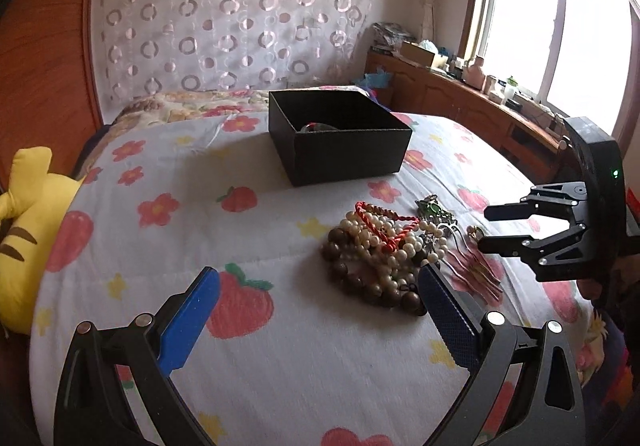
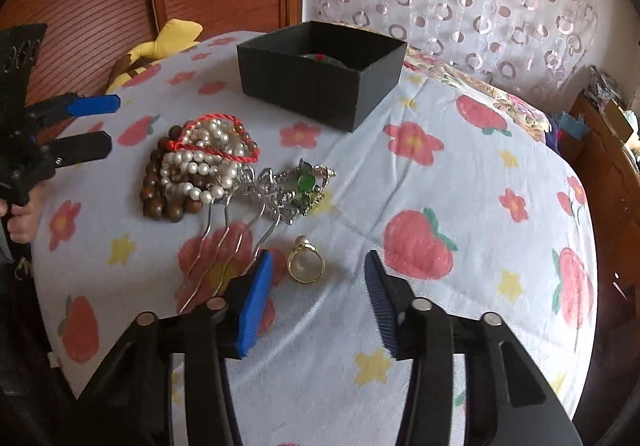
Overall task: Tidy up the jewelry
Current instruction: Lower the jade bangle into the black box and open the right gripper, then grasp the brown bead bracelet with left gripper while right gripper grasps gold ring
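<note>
right hand-held gripper (image 2: 318, 276) open over a gold ring (image 2: 306, 265); left hand-held gripper (image 1: 320, 286) open beside the jewelry.
the bed (image 1: 260, 346) carries a black box (image 1: 340, 142) at the far side, with something lying inside it; near it lies a heap of bead strings (image 2: 192, 166), then a silver hairpin (image 2: 256, 198) with green stones; the ring lies just beside the hairpin, between the right jaws, untouched.

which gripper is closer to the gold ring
Right. The right gripper has its open jaws to either side of the gold ring, not touching it. The left gripper sits beyond the bead pile.
</note>
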Demonstrator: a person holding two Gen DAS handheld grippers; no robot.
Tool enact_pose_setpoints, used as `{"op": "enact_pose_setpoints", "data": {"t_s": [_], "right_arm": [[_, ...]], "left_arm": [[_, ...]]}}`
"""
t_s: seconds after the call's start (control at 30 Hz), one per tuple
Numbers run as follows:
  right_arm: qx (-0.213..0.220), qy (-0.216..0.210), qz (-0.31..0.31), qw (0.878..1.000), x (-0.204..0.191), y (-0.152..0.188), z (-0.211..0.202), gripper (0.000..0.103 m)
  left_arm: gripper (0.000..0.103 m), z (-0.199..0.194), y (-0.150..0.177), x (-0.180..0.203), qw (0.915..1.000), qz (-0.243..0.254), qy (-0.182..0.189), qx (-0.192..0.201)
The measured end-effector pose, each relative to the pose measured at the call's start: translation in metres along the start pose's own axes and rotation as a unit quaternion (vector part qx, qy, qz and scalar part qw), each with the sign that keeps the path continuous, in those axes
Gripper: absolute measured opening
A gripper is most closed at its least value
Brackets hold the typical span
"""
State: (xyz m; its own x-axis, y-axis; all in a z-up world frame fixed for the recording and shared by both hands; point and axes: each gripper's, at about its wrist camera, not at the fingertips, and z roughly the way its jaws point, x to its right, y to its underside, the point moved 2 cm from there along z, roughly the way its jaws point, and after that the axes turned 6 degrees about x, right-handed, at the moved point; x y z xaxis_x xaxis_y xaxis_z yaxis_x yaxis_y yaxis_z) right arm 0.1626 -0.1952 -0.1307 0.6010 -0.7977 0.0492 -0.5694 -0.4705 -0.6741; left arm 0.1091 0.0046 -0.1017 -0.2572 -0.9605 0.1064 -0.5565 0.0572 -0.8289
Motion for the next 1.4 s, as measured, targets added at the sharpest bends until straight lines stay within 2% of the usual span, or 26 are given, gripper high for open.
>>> {"op": "enact_pose_setpoints", "data": {"t_s": [0.13, 0.23, 0.27, 0.47, 0.73, 0.87, 1.0, 1.13, 1.3, 1.4], "right_arm": [[0.003, -0.003, 0.004, 1.000, -0.001, -0.001, 0.004, 0.044], [0.005, -0.016, 0.007, 1.000, -0.003, -0.001, 0.003, 0.030], [0.005, -0.018, 0.006, 1.000, -0.005, -0.001, 0.003, 0.022], [0.009, -0.009, 0.013, 1.000, -0.002, 0.006, -0.006, 0.022], [0.029, 0.014, 0.033, 0.999, 0.012, 0.018, -0.025, 0.022], [0.032, 0.013, 0.044, 0.998, 0.015, 0.023, -0.025, 0.022], [0.034, 0.014, 0.048, 0.998, 0.016, 0.027, -0.021, 0.022], [0.038, 0.013, 0.055, 0.998, 0.018, 0.028, -0.022, 0.022], [0.040, 0.016, 0.053, 0.998, 0.017, 0.028, -0.022, 0.022], [0.041, 0.012, 0.058, 0.997, 0.016, 0.028, -0.022, 0.022]], "left_arm": [[0.095, 0.000, 0.000, 0.000, 1.0000, 0.001, 0.001, 0.000], [0.095, 0.001, 0.002, 0.000, 1.0000, 0.003, 0.001, -0.004], [0.095, 0.001, 0.003, 0.000, 1.0000, 0.003, 0.001, -0.005], [0.095, 0.002, 0.002, 0.003, 0.9999, 0.009, 0.001, -0.011], [0.095, 0.011, -0.018, 0.020, 0.9993, 0.031, 0.020, -0.009], [0.072, 0.021, -0.024, 0.032, 0.9978, 0.056, 0.030, -0.022], [0.051, 0.030, -0.024, 0.027, 0.9972, 0.050, 0.039, -0.039], [0.043, 0.032, -0.023, 0.015, 0.9974, 0.041, 0.034, -0.047], [0.025, 0.043, -0.018, 0.004, 0.9964, 0.042, 0.021, -0.070], [0.022, 0.051, -0.016, 0.002, 0.9954, 0.047, 0.018, -0.081]]}}
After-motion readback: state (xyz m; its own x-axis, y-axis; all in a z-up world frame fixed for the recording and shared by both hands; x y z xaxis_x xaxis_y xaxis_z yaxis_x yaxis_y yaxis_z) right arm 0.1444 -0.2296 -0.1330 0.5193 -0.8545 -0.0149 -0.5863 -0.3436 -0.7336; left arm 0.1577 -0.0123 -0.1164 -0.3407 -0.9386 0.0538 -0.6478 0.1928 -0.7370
